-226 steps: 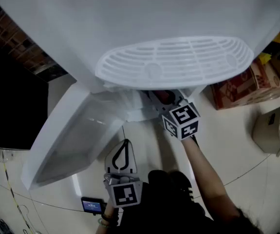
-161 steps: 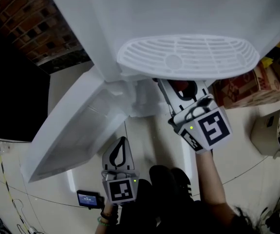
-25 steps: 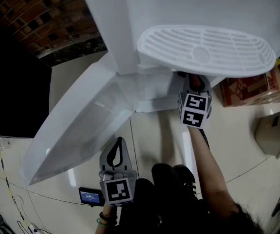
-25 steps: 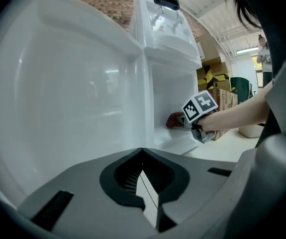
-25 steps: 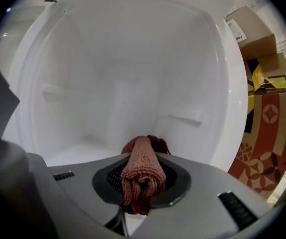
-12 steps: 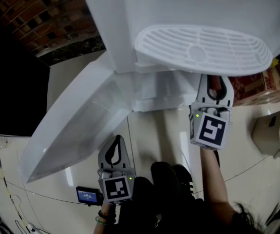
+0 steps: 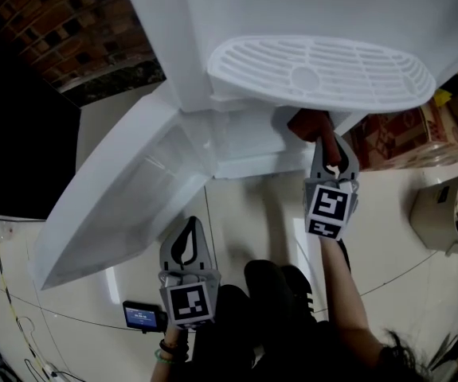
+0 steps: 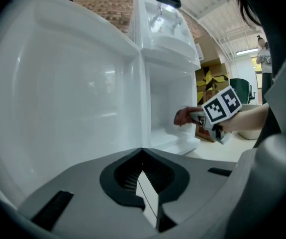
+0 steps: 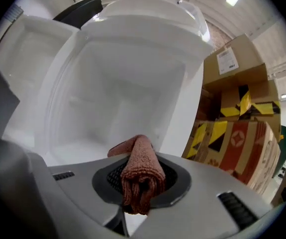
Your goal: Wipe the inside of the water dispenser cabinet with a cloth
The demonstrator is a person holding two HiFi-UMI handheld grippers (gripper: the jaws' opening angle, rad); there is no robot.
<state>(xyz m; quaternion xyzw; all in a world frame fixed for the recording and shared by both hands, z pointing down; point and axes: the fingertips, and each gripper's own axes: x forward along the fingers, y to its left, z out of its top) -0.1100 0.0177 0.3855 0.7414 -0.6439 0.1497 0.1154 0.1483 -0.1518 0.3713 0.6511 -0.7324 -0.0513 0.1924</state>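
Observation:
The white water dispenser (image 7: pixel 308 22) stands over me, its low cabinet (image 7: pixel 244 146) open and the door (image 7: pixel 125 205) swung out to the left. My right gripper (image 7: pixel 329 148) is shut on a folded reddish-brown cloth (image 7: pixel 309 124) at the right side of the cabinet mouth, under the slotted drip tray (image 7: pixel 318 72). The right gripper view shows the cloth (image 9: pixel 141 171) bunched in the jaws, facing the white cabinet interior (image 9: pixel 113 103). My left gripper (image 7: pixel 188 231) hangs low by the door, shut and empty. Its own view shows the door's inner face (image 8: pixel 58 98) and the cloth (image 8: pixel 182 116).
Printed cardboard boxes (image 7: pixel 396 138) stand right of the dispenser, with a beige box-shaped object (image 7: pixel 444 221) on the tiled floor beyond. A small device with a lit screen (image 7: pixel 141 315) lies near my left hand. A brick wall (image 7: pixel 77 38) and a dark panel (image 7: pixel 13 134) lie to the left.
The right gripper drew back out to the right half a second ago. It has now swung left again, bringing the cloth up to the cabinet mouth. The left gripper has barely moved.

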